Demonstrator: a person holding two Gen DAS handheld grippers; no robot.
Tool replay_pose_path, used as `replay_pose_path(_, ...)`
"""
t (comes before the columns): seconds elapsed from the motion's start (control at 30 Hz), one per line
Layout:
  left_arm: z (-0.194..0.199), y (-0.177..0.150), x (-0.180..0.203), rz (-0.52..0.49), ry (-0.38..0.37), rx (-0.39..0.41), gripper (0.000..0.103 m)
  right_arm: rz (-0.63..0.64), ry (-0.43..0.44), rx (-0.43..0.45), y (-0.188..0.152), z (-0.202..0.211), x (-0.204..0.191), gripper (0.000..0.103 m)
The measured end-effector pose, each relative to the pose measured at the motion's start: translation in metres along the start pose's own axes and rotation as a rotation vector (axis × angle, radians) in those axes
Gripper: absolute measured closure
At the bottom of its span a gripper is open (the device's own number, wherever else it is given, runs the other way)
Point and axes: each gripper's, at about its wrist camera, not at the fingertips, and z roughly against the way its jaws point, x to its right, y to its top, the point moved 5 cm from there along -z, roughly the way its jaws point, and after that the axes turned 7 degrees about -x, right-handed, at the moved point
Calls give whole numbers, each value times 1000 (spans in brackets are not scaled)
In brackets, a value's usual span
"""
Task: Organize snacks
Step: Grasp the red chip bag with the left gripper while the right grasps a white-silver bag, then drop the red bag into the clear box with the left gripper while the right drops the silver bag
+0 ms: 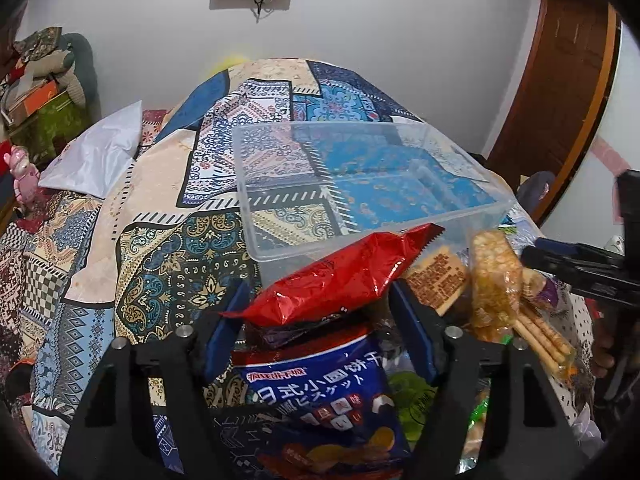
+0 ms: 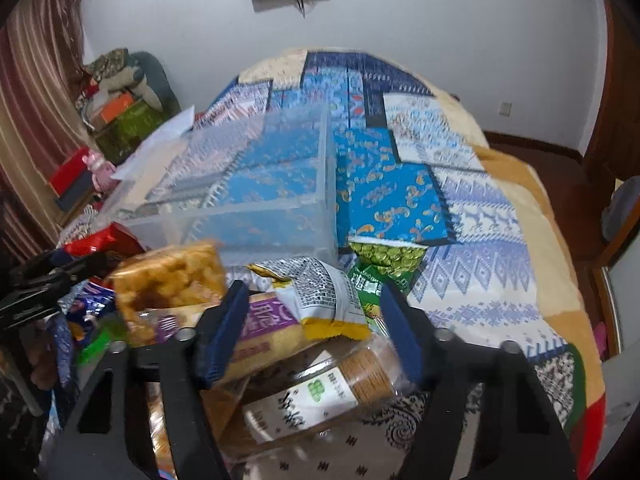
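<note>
A pile of snack packs lies on a patterned bedspread in front of a clear plastic box (image 1: 360, 184), also seen in the right wrist view (image 2: 240, 200). My left gripper (image 1: 320, 312) is open, its fingers on either side of a red foil pack (image 1: 340, 276) atop a blue biscuit bag (image 1: 320, 392). A yellow puffed-rice bar (image 1: 494, 280) and biscuit sticks (image 1: 540, 336) lie to its right. My right gripper (image 2: 312, 320) is open over a grey and yellow pack (image 2: 320, 296), a purple-labelled pack (image 2: 264, 328) and a round cracker tub (image 2: 320, 392). The box looks empty.
A green pea snack bag (image 2: 384, 264) lies right of the box. A white pillow (image 1: 96, 156) lies at the left. Boxes and a pink toy (image 1: 24, 176) stand beside the bed. A wooden door (image 1: 560, 92) is at the right.
</note>
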Motion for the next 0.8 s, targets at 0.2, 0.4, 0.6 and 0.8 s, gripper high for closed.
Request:
replay_pose_path(0.2,0,0,5,-40,-7,-5,43,-23,45,-38,1,-14,5,51)
replay_pose_path(0.4,-16,4,10,-70,8,-46,43,-23,61,-61,3,-22,4,51)
replay_pose_path(0.6,-18,4,7,-58,-14,-28,50,-18,67,-74,6,-29,4,52)
replay_pose_path(0.8,-12,-4,8,-80,12,-22,60,-21,57,-65,5,-27,8,65)
